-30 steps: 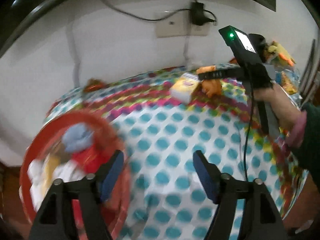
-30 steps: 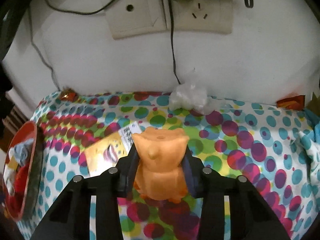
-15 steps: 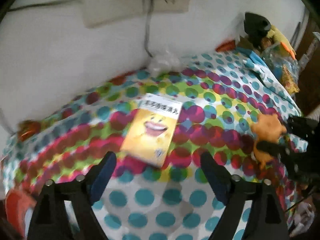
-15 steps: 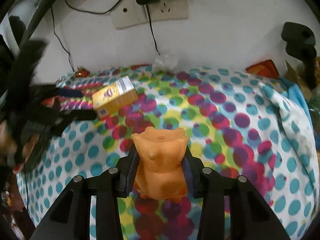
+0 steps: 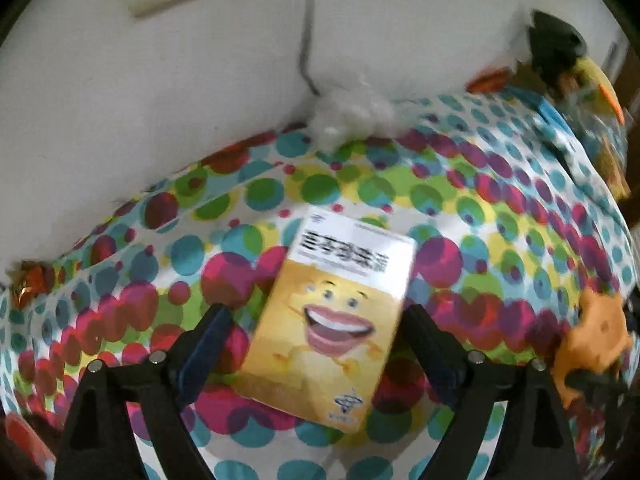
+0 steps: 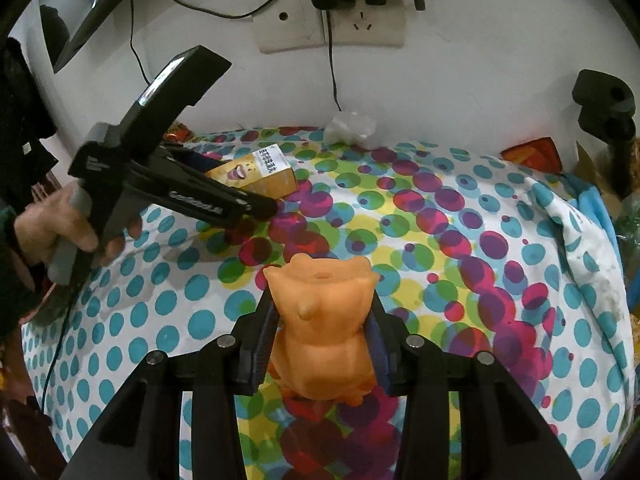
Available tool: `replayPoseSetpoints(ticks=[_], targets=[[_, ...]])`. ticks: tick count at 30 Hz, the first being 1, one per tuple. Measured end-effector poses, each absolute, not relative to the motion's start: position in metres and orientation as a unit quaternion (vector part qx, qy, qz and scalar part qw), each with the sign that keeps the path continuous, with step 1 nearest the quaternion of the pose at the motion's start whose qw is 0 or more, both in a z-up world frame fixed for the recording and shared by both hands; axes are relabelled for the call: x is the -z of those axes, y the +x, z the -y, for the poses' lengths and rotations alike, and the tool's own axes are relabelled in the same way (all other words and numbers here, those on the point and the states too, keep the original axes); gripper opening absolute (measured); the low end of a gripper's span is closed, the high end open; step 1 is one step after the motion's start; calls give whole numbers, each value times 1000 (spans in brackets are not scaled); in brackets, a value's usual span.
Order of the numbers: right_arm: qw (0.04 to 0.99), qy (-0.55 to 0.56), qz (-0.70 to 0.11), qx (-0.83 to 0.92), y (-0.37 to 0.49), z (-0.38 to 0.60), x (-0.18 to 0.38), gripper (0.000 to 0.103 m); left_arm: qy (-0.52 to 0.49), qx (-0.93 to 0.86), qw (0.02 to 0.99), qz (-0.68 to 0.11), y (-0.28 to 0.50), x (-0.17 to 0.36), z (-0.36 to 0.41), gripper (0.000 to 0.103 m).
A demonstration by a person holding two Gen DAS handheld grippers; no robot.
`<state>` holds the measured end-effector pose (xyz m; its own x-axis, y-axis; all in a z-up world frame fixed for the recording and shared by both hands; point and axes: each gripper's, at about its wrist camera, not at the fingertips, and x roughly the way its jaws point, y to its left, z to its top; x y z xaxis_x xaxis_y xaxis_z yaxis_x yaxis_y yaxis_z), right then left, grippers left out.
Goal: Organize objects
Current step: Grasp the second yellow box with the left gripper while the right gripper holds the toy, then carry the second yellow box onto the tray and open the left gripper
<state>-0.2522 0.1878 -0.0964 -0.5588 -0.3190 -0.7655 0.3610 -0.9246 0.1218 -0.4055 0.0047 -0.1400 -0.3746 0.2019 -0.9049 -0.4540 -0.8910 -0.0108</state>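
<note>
A yellow box with a smiling cartoon face lies flat on the polka-dot tablecloth. My left gripper is open with one finger on each side of the box, not closed on it. The box and the left gripper also show in the right wrist view. My right gripper is shut on an orange owl figure and holds it above the cloth. The owl shows at the right edge of the left wrist view.
A crumpled white plastic wad lies at the wall under the sockets and hanging cables. An orange wrapper sits at the far left. Bags, toys and a black stand crowd the right end.
My left gripper has swung away from the red bowl and moved up to the yellow box, now straddling it. My right gripper has pulled back from the wall with the owl.
</note>
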Motion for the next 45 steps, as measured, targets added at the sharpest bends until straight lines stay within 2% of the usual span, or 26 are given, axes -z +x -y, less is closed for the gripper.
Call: replayPoseSetpoints(ticks=[9, 10, 11, 13, 14, 23, 32, 39, 45], targets=[[168, 412, -49, 894, -253, -167, 99, 40, -498, -847, 161, -87, -398, 140, -1, 89], [165, 411, -49, 895, -254, -166, 100, 40, -494, -850, 159, -85, -396, 140, -1, 82], [162, 410, -47, 896, -255, -165, 101, 40, -488, -854, 159, -83, -392, 137, -1, 68], [157, 410, -45, 897, -257, -164, 102, 40, -483, -859, 154, -80, -386, 134, -1, 57], [154, 410, -42, 898, -259, -163, 104, 40, -483, -860, 146, -78, -383, 133, -1, 55], [142, 395, -35, 907, -255, -165, 108, 40, -474, -872, 106, -60, -346, 127, 16, 54], [138, 386, -30, 912, -251, -164, 108, 40, -456, -884, 94, -29, -290, 87, 44, 54], [134, 379, -23, 915, -249, -165, 107, 40, -438, -897, 55, -16, -240, 54, 91, 54], [133, 376, -31, 916, -248, -164, 104, 39, -440, -898, -13, -1, -211, 50, 156, 54]])
